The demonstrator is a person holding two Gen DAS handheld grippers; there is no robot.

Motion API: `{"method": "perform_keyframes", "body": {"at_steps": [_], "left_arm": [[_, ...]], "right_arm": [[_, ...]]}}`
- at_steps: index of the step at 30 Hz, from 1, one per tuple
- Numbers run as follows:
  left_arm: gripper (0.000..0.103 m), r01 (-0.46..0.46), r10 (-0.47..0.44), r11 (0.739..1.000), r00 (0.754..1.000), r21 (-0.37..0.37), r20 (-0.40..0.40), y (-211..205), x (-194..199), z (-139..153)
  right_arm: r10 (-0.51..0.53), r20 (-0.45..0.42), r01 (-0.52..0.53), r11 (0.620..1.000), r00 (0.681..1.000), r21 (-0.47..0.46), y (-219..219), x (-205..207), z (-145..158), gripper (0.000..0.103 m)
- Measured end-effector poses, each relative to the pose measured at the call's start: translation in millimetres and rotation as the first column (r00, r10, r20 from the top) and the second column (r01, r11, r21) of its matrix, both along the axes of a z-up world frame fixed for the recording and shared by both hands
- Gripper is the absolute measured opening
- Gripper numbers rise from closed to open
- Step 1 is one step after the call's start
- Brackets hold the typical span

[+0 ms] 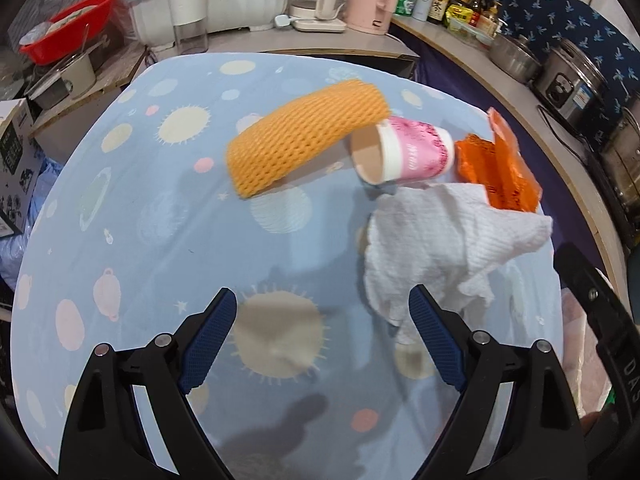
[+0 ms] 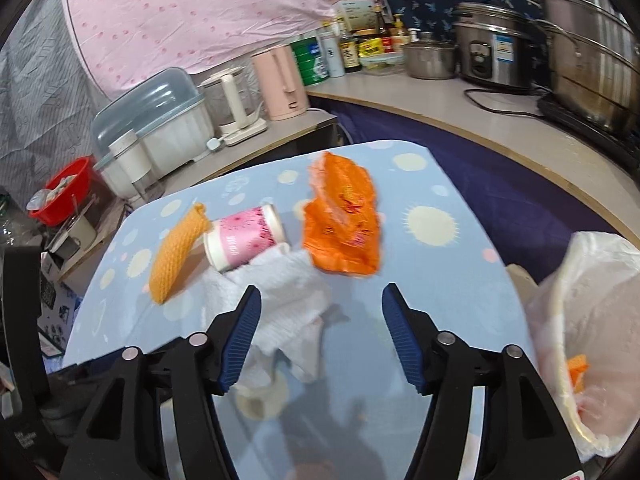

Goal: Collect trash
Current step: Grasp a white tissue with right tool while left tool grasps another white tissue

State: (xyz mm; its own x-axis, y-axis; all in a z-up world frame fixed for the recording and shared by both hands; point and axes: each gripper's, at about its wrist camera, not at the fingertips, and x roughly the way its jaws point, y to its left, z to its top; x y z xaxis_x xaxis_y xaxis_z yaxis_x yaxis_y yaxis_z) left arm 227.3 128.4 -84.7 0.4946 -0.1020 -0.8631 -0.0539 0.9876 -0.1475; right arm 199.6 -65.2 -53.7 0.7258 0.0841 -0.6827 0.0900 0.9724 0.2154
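Reading what print I can: the pink paper cup (image 1: 408,152) carries pale lettering down its side, too blurred to make out, and the orange wrapper (image 2: 342,226) has red marks I cannot read either. My left gripper (image 1: 322,338) hangs wide open over the blue patterned tablecloth (image 1: 160,248), holding nothing; its right pad sits just beside the crumpled white paper towel (image 1: 440,248). My right gripper (image 2: 322,334) is spread just as wide and empty, its left pad over that same towel. The cup lies on its side, mouth toward the yellow foam net sleeve (image 1: 304,136) and touching it, with the towel against its lower edge. The wrapper lies beside the cup near the cloth's far right edge. Bare cloth stretches to the left of the sleeve and under my left gripper. A white trash bag (image 2: 588,320) gapes at the table's right edge, something orange inside. Behind, a counter carries a pink kettle (image 2: 282,84), bottles and a rice cooker (image 2: 494,52)
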Motion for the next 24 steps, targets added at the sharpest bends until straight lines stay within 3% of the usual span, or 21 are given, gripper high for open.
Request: {"method": "perform_keyframes", "body": {"at_steps": [7, 9, 11, 14, 24], "left_arm": [[0.084, -0.03, 0.03, 0.999, 0.999, -0.017, -0.011, 19.7, 5.9, -4.5], [0.084, -0.031, 0.031, 0.999, 0.999, -0.017, -0.013, 22.2, 7.2, -5.4], [0.084, -0.032, 0.032, 0.999, 0.999, -0.018, -0.018, 23.0, 7.4, -7.0], [0.084, -0.033, 0.033, 0.999, 0.999, -0.025, -0.023, 24.0, 7.0, -8.4], [0.084, 0.003, -0.004, 0.999, 1.0, -0.044, -0.012, 10.1, -7.8, -1.0]], "right_arm": [[0.047, -0.043, -0.047, 0.999, 0.998, 0.006, 25.8, 31.7, -22.7, 0.068], [0.056, -0.048, -0.056, 0.998, 0.997, 0.001, 29.5, 34.8, -26.7, 0.058], [0.073, -0.063, -0.073, 0.997, 0.995, 0.005, 32.5, 34.9, -29.9, 0.028], [0.086, -0.057, -0.085, 0.996, 0.995, 0.027, 31.3, 24.2, -28.1, 0.014], [0.066, 0.003, -0.066, 0.997, 0.998, 0.045, 11.4, -33.4, 5.1, 0.009]]}}
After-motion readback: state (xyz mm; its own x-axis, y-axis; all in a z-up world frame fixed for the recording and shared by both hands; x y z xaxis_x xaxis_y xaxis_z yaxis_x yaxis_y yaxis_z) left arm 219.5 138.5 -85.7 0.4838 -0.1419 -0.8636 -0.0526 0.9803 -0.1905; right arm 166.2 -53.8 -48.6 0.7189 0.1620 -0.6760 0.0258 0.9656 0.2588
